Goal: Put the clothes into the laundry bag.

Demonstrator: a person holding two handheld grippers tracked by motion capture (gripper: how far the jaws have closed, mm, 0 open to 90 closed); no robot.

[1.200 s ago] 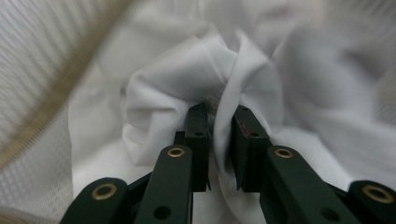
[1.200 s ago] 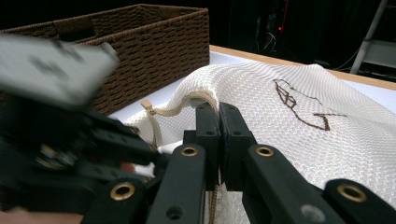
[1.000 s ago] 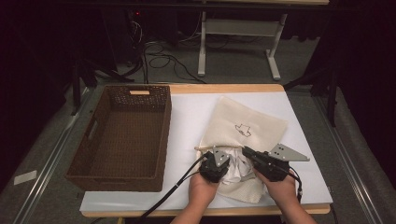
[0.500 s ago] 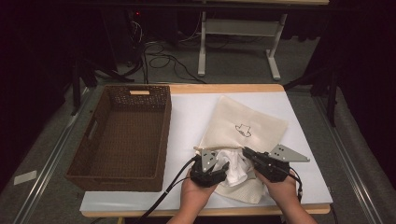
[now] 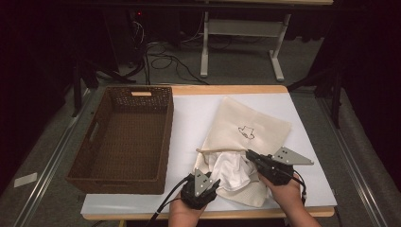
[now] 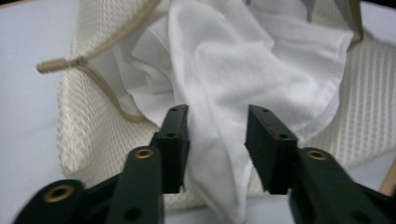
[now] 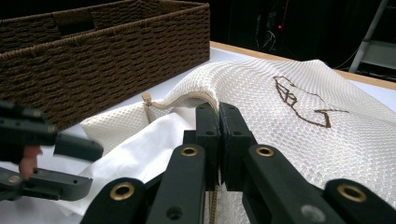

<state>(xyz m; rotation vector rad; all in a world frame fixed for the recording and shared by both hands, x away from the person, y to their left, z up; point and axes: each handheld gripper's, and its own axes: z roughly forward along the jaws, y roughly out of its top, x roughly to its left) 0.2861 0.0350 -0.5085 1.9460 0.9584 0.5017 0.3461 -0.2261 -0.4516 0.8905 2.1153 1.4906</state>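
A cream mesh bag [image 5: 246, 124] with a dark stitched motif lies on the white table top, its mouth toward the front edge. A white cloth [image 5: 231, 170] spills out of that mouth. My right gripper [image 5: 248, 154] is shut on the bag's upper rim and holds it raised; in the right gripper view the hem sits between its closed tips [image 7: 218, 106]. My left gripper [image 5: 213, 181] is at the front edge, just left of the cloth. Its jaws [image 6: 217, 114] have just been closing, with a fold of the white cloth [image 6: 243, 60] loose between them, pads apart.
A dark woven basket [image 5: 166, 137] stands empty on the left half of the table, its wall close to the bag [image 7: 93, 56]. The bag's tan drawstring [image 6: 93, 46] trails at the mouth. Beyond the table are a dark floor, cables and a desk frame.
My left gripper has drawn back from the bag's mouth toward the front-left of the table. The right gripper has held still on the rim.
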